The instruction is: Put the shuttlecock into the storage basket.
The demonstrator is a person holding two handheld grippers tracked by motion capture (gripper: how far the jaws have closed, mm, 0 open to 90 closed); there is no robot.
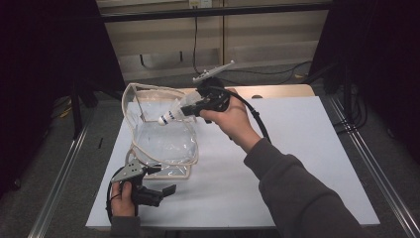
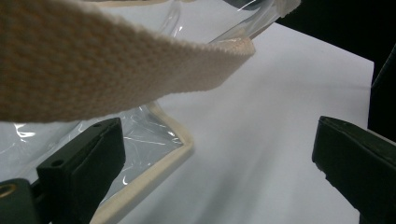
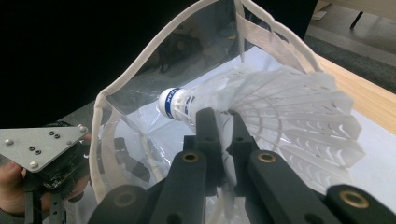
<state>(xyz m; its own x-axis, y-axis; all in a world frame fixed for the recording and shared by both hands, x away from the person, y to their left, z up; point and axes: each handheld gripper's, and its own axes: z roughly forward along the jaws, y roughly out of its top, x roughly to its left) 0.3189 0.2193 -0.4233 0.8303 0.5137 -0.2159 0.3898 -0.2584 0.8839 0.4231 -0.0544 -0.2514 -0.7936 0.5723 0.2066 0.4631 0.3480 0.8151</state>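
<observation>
While raised, right claw (image 1: 190, 110) pinches shuttlecock (image 1: 174, 113).

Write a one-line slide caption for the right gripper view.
Right gripper pinches a white shuttlecock before the clear bag's open mouth.

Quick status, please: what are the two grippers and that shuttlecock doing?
Right gripper shut on shuttlecock, above clear bag mouth. Left gripper open beside bag strap. Nothing blocking.

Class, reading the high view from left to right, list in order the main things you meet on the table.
Left gripper → clear bag → shuttlecock → right gripper → hand holding it.
</observation>
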